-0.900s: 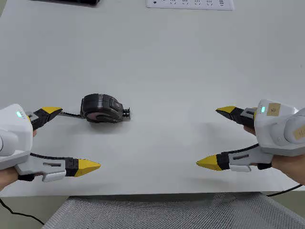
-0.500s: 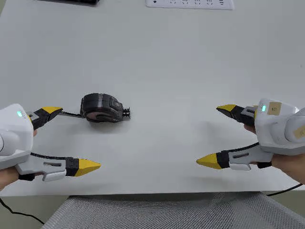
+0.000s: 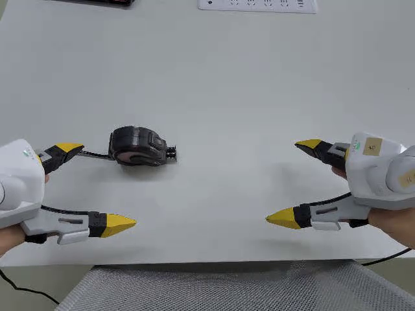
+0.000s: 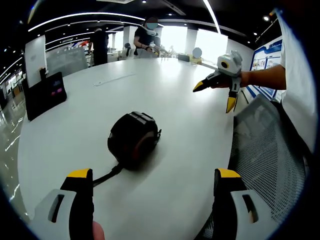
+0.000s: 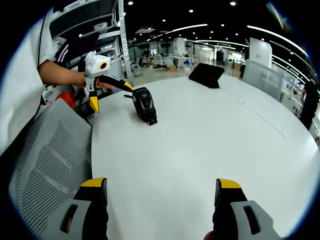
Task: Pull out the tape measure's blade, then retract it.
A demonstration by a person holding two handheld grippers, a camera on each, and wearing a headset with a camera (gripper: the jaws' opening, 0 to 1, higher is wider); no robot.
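Observation:
A black tape measure (image 3: 137, 146) lies on the white table (image 3: 214, 84), its hook end facing right and a black strap trailing left. Its blade is fully inside the case. My left gripper (image 3: 97, 186) hovers open just left of it, the upper fingertip (image 3: 69, 148) near the strap. In the left gripper view the tape measure (image 4: 133, 138) sits a short way ahead of the open jaws. My right gripper (image 3: 292, 181) is open far to the right, nothing between its fingers. The right gripper view has the tape measure (image 5: 145, 104) far off, with the left gripper (image 5: 107, 92) beside it.
A white power strip (image 3: 258, 5) lies at the table's far edge, and a dark object (image 3: 97, 2) at the far left. A grey mesh chair back (image 3: 227, 288) sits below the near table edge. A black stand (image 5: 206, 75) rests on the table far off.

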